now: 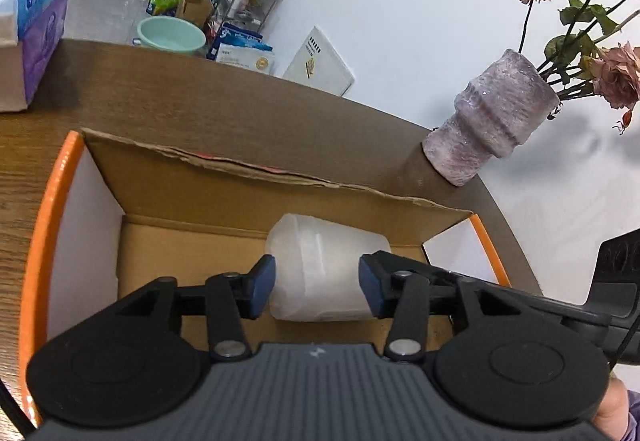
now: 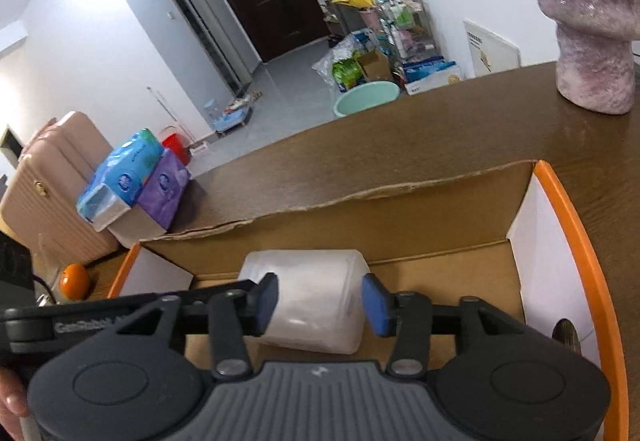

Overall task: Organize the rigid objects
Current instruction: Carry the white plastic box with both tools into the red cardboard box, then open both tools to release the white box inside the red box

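Observation:
A translucent white plastic container (image 1: 324, 269) lies on its side on the floor of an open cardboard box (image 1: 224, 177) with orange-edged flaps. My left gripper (image 1: 316, 287) straddles the container, blue pads close to both its sides; whether they press it is unclear. In the right wrist view the same container (image 2: 312, 305) lies in the box (image 2: 400, 193). My right gripper (image 2: 318, 305) straddles it from the other side, with a visible gap at the right pad (image 2: 376, 307). Each gripper's body shows at the edge of the other's view.
The box sits on a brown wooden table (image 1: 200, 105). A pink-grey vase (image 1: 488, 121) with dried roses stands at the table's far right edge. Tissue packs (image 2: 136, 181) on a carton sit at the left, with an orange (image 2: 74, 281) nearby. The floor beyond is cluttered.

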Available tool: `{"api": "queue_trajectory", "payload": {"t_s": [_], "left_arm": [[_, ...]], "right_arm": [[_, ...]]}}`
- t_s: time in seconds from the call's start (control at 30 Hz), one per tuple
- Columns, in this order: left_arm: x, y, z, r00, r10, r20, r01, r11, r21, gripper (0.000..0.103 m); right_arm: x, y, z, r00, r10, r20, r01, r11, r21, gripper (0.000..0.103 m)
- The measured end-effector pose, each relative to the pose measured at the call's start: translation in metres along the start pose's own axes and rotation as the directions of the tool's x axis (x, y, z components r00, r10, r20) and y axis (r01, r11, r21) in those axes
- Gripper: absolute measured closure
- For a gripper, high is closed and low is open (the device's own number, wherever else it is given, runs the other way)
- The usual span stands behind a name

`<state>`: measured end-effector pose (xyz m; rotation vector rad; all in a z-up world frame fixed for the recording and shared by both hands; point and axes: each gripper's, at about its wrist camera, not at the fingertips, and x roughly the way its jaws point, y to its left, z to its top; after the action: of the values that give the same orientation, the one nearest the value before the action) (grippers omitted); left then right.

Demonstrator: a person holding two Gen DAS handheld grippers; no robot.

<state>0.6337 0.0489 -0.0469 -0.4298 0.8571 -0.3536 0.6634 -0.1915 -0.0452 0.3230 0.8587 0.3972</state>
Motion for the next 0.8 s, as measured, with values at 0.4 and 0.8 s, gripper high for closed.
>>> {"api": "queue_trajectory", "payload": {"t_s": [0.4,0.8], "left_arm": [[-0.107,-0.043,0.001,0.980,0.129,0.151,-0.151,0.978,0.144,0.013],[-0.273,-0.041,-0.125,0.897,0.079,0.436,-0.199,0.950,0.239,0.000]], "right_arm": [[-0.096,-0.004,0.013,0.988,-0.025,0.155,0.009,0.994,0.105,0.025],[-0.222,0.040,-0.101,0.947,-0.111,0.300,0.165,0.973,-0.162,0.017]]}}
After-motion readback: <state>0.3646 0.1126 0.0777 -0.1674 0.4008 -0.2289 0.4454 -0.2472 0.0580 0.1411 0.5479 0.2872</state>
